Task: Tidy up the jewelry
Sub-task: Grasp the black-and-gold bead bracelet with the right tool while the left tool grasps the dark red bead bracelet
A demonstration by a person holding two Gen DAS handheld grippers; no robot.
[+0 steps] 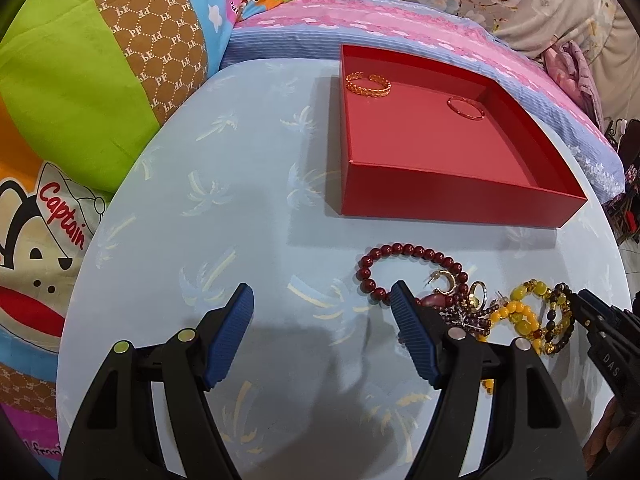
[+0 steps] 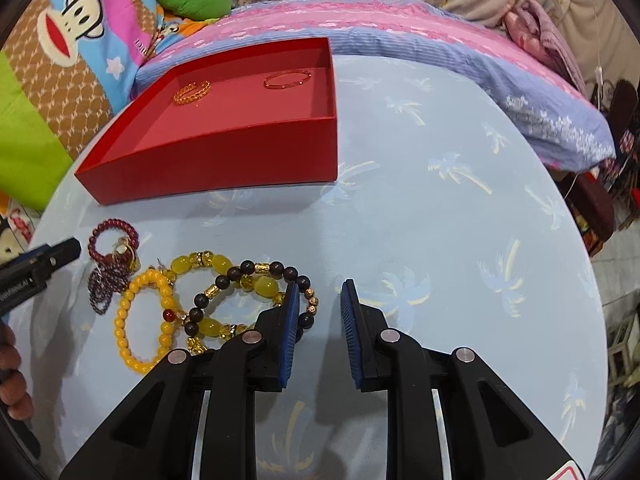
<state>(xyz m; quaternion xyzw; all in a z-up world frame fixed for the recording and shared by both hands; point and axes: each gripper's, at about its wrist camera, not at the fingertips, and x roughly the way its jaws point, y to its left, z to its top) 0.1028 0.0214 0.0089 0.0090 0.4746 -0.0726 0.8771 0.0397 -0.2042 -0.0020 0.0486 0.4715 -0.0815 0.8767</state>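
The left hand-held gripper (image 1: 322,294) is being held open over the desk (image 1: 240,220). The right hand-held gripper (image 2: 320,292) is narrowed, gripping nothing, the dark beaded bracelet (image 2: 248,292) lying at nine o'clock.

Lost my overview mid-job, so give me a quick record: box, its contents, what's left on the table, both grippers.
box: red box, open, on table
in box: gold bangle and thin bangle, apart
on table: heap of bead bracelets in front of the box, dark bracelet among them
left gripper: open, empty, beside the heap
right gripper: fingers narrowly apart at the dark bracelet's edge, not clamped
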